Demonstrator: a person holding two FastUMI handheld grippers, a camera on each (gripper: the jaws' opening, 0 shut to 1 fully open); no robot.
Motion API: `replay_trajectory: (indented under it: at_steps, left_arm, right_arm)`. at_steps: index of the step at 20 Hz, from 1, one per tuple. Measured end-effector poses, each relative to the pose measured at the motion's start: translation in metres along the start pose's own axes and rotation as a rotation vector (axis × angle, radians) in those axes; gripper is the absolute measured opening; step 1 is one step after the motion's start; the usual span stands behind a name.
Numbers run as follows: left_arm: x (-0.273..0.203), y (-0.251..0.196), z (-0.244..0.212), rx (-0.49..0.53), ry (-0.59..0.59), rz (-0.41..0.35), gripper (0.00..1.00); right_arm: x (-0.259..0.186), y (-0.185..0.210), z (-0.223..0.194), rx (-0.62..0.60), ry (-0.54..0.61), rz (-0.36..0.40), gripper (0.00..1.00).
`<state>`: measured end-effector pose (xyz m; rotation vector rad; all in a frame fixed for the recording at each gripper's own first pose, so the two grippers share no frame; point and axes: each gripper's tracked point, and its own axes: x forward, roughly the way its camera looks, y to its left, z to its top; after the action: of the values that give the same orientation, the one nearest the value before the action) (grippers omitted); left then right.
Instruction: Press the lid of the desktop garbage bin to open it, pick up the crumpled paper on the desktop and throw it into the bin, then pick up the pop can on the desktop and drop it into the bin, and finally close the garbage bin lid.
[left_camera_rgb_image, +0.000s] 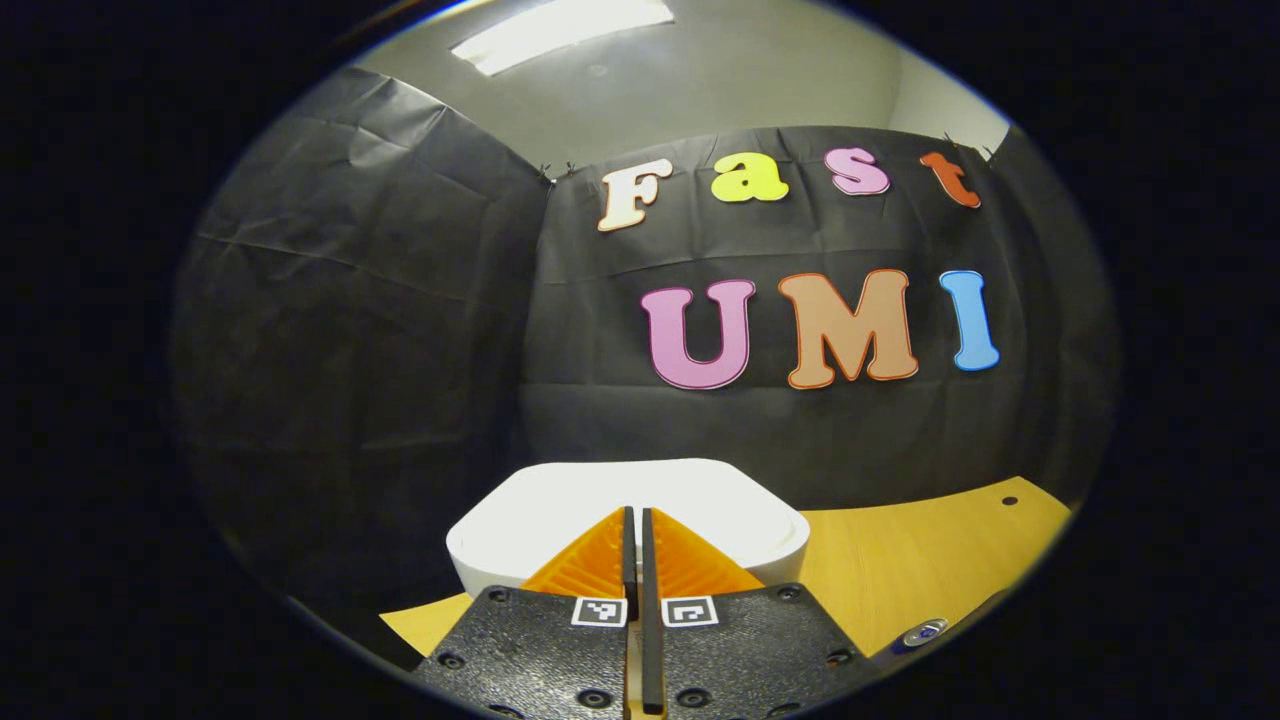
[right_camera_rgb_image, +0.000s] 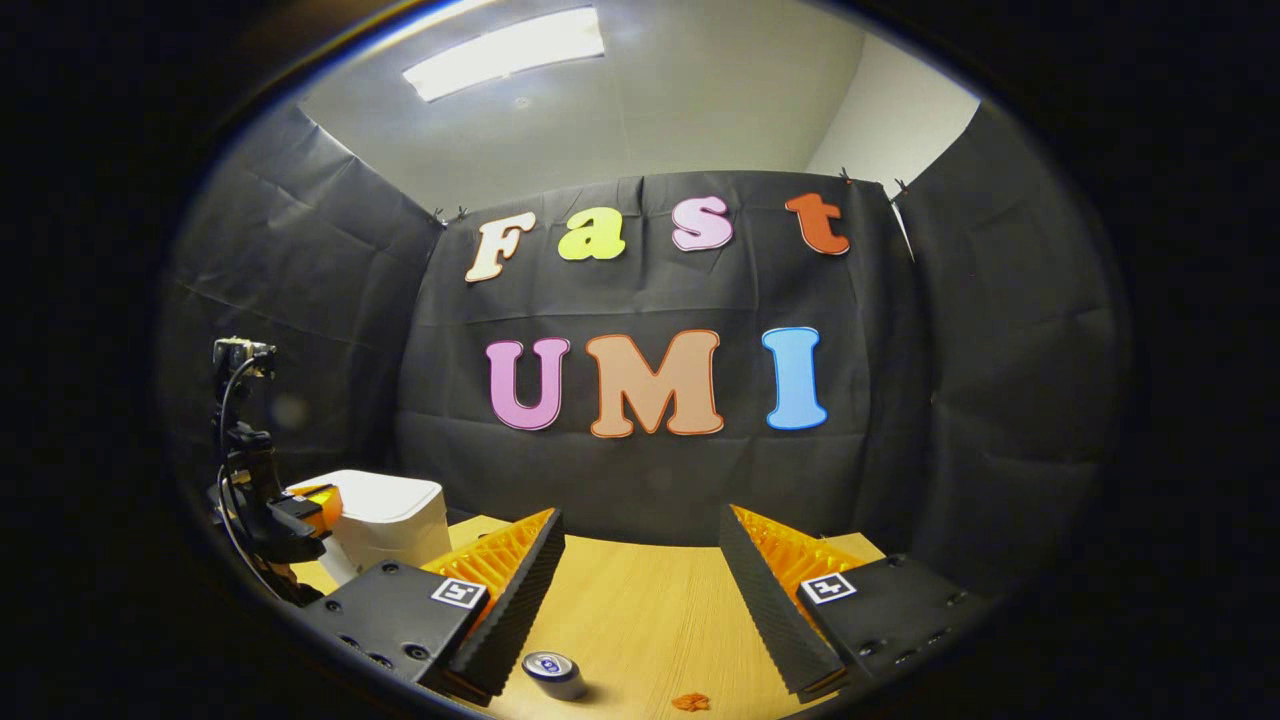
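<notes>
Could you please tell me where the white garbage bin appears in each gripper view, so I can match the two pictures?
Left gripper view: the garbage bin sits bottom centre, right behind the left gripper, lid down.
Right gripper view: the bin stands at lower left, beside the left gripper.
Shared landmark: the pop can on the wooden table.

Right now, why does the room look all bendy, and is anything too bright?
Both views come through a fisheye lens, so the booth bends. Right gripper view: the ceiling light glares white, and the pop can casts a small shadow on the table. Left gripper view: the bin looks sharp.
</notes>
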<state>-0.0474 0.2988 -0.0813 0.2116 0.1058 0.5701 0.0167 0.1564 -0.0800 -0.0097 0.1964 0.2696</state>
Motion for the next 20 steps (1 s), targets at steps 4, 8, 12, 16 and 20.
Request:
replay_trajectory:
  at_steps: [4,8,12,16,20]
  left_arm:
    - [0.003,0.002,0.012,0.004,0.008,-0.015,0.0]
    - [0.006,0.003,0.047,-0.033,-0.047,0.008,0.0]
    - [-0.005,-0.02,0.104,-0.06,-0.163,-0.045,0.0]
    - [-0.029,-0.067,0.137,-0.117,-0.215,-0.169,0.08]
    - [-0.057,-0.111,0.149,-0.152,-0.23,-0.276,0.29]
  right_arm:
    - [-0.002,-0.013,0.005,0.005,-0.01,-0.006,0.98]
    - [-0.005,-0.027,0.013,0.001,-0.031,-0.015,0.98]
    - [-0.006,-0.047,0.021,0.008,-0.05,-0.028,0.98]
    - [-0.005,-0.063,0.022,0.01,-0.052,-0.03,0.98]
    - [0.0,-0.075,0.015,0.015,-0.033,-0.022,0.98]
